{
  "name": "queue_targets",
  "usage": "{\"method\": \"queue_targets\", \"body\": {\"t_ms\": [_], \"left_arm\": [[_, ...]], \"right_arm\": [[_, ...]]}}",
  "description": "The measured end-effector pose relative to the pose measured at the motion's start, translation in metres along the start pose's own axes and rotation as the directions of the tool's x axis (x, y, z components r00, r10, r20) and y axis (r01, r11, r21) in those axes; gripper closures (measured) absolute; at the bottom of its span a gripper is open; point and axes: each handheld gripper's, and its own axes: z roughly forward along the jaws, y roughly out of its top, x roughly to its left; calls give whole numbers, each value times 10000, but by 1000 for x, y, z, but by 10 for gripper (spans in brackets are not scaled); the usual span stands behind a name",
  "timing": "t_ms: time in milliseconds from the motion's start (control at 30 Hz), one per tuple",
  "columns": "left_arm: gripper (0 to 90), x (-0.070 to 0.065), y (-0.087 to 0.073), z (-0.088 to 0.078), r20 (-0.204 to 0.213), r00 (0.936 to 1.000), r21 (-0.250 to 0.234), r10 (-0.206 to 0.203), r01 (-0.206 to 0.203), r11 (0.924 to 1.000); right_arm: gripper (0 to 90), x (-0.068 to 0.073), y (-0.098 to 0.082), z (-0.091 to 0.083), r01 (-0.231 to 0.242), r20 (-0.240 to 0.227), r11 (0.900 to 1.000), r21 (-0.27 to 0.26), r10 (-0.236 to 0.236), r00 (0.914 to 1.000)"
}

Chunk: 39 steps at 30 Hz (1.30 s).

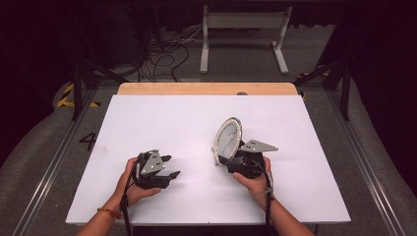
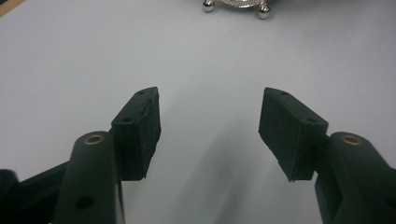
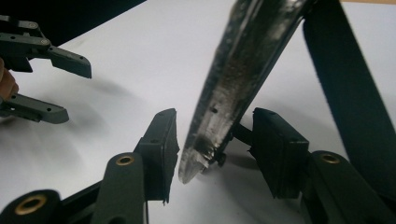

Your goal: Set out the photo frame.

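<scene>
Your right gripper sits right of the table's middle, with its jaws on either side of the lower edge of a small oval mirror rimmed with sparkling stones. In the right gripper view the mirror shows edge-on, leaning up and to the right between the two black pads. A sliver of white table shows between the left pad and the mirror's rim, and the right pad stands off from the frame too, with only a dark strut of the mirror's back reaching toward it. So the pads are not pressing on the mirror: the jaws are partly apart around it, not clamped. In the high view the mirror stands tilted on the white table, its glass facing left toward your other hand. Your left gripper lies near the front edge on the left side, well apart from the mirror, pointing right toward it. Its own view shows the jaws spread fairly wide with bare white table between the pads, and the mirror's stone-set base with two small ball feet at the top edge, some way ahead.
</scene>
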Motion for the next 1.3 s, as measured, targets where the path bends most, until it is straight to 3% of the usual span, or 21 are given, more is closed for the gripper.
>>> {"method": "queue_targets", "body": {"t_ms": [167, 267, 367, 533, 800, 1033, 1167, 1233, 1300], "left_arm": [[344, -4, 0, 4, 150, 9999, 86, 4, -5, 10000], [339, -6, 1, 6, 224, 9997, 189, 59, -64, 9998], [349, -8, 0, 7, 400, 9990, 280, 185, -196, 9994], [348, -10, 1, 9, 527, 9982, 384, 275, -295, 9988], [345, -11, 2, 9, 724, 9972, 151, 160, -171, 9997], [326, -13, 10, 12, 825, 9965, -39, 160, -158, 9999], [308, -13, 17, 17, 872, 9961, -81, 145, -139, 9999], [262, -12, 21, 19, 870, 9962, -215, 42, -24, 9998], [245, -9, 29, 23, 945, 9948, -668, -376, 440, 9968]], "right_arm": [[591, 1, -1, 4, 39, 162, 10000, -28, -39, 9999], [596, -3, -2, 3, -198, -116, 9998, -85, 197, 9997], [611, -4, -2, 3, -142, -159, 9999, -8, 142, 9998], [710, -10, -2, 2, -256, -487, 9997, 40, 257, 9985], [716, -15, 0, -1, -199, -965, 9990, 389, 236, 9951], [733, -22, 2, -8, -50, -1645, 9956, 938, 204, 9862], [717, -22, 3, -10, -30, -1683, 9956, 937, 188, 9855], [614, -20, 4, -12, 39, -1418, 9963, 857, 84, 9899], [601, -18, 5, -13, 75, -1407, 9973, 725, 28, 9901]]}}
